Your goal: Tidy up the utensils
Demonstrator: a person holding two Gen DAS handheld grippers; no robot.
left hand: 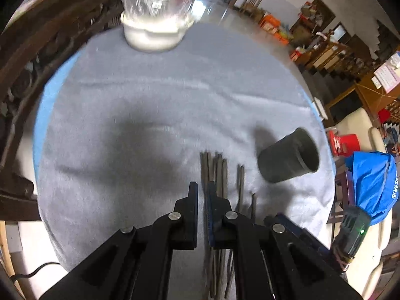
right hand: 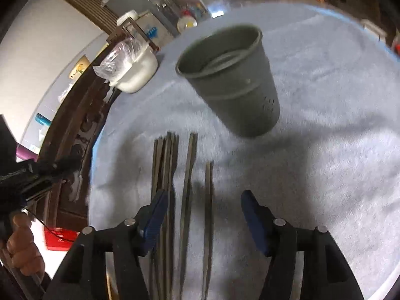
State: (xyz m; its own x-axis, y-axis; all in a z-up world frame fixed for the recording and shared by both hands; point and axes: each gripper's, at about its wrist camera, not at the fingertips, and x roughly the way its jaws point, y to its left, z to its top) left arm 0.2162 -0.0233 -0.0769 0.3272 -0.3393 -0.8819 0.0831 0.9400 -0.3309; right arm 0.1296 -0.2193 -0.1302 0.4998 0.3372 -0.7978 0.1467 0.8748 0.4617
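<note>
Several dark metal chopsticks (right hand: 172, 170) lie side by side on a grey-blue cloth (right hand: 325, 87), pointing away from me; in the left wrist view they (left hand: 217, 172) lie just right of my left gripper. A dark grey cup (right hand: 232, 80) stands beyond them; it shows in the left wrist view (left hand: 290, 157) at the right. My left gripper (left hand: 203, 187) is shut and holds nothing I can see. My right gripper (right hand: 203, 197) is open over the chopsticks, its fingers either side of two single sticks.
A white bowl (left hand: 152, 32) wrapped in clear plastic stands at the far left edge of the cloth, also in the right wrist view (right hand: 135, 72). A dark carved wooden rail (right hand: 75, 130) runs along the left side. A blue bag (left hand: 372, 180) hangs at the right.
</note>
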